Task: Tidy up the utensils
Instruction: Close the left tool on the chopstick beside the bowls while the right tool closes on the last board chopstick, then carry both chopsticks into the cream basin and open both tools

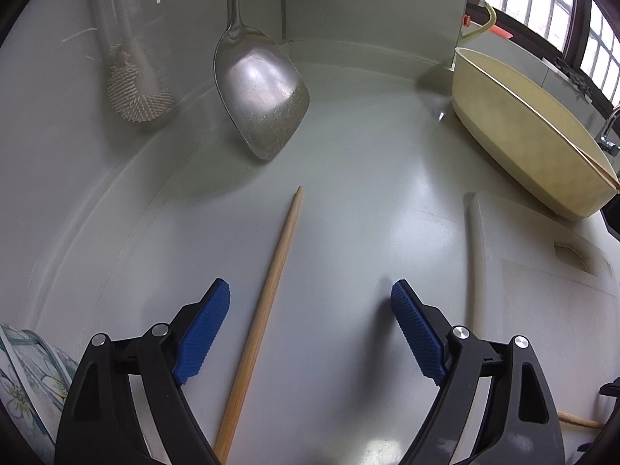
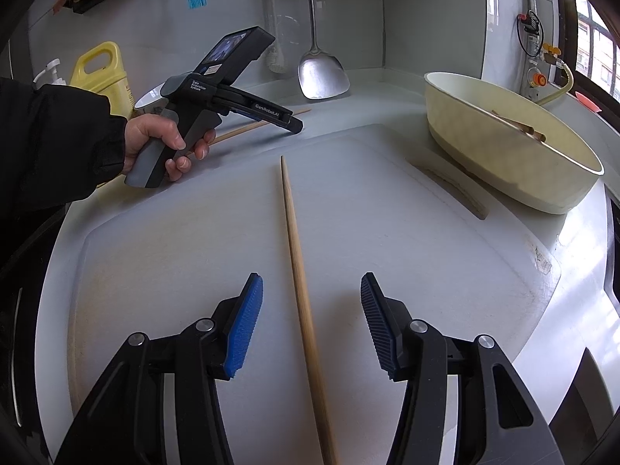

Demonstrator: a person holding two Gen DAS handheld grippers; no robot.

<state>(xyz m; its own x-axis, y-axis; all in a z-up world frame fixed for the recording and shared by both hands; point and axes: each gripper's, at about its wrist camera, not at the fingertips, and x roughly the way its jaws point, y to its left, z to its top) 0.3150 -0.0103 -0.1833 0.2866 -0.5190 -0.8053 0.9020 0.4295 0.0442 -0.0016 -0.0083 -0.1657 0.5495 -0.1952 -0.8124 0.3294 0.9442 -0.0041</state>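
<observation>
Left wrist view: left gripper (image 1: 310, 302) with blue ribbed fingers (image 1: 205, 333) spread wide, nothing pressed between them. One chopstick (image 1: 267, 306) lying flat on the grey table (image 1: 368, 201) between the fingers, nearer the left one, touching neither; pale wood, slim, straight, tapering to a narrow tip pointing away toward a metal spatula (image 1: 259, 93) leaning against the back wall. White bristle brush (image 1: 135, 89) left of the spatula. Cream oval basin (image 1: 531, 135) at far right, thin wooden sticks resting on its near rim. White cutting board (image 1: 542, 290) just right of the gripper

Right wrist view: right gripper (image 2: 312, 302) with fingers (image 2: 244, 325) apart, not clamped on anything. A second chopstick (image 2: 300, 294) lying lengthwise on the cutting board (image 2: 426, 252), between the fingers and clear of both; same light wood, thin tip far away, thicker toward the camera. Left gripper (image 2: 296, 122) seen from the side in a hand (image 2: 162, 143) with a dark sleeve, tips down over the other chopstick (image 2: 248, 128) on the table (image 2: 387, 89) beyond the board. Basin (image 2: 503, 155) at right with chopsticks across its rim. Yellow jug (image 2: 102, 73) and spatula (image 2: 321, 73) behind
</observation>
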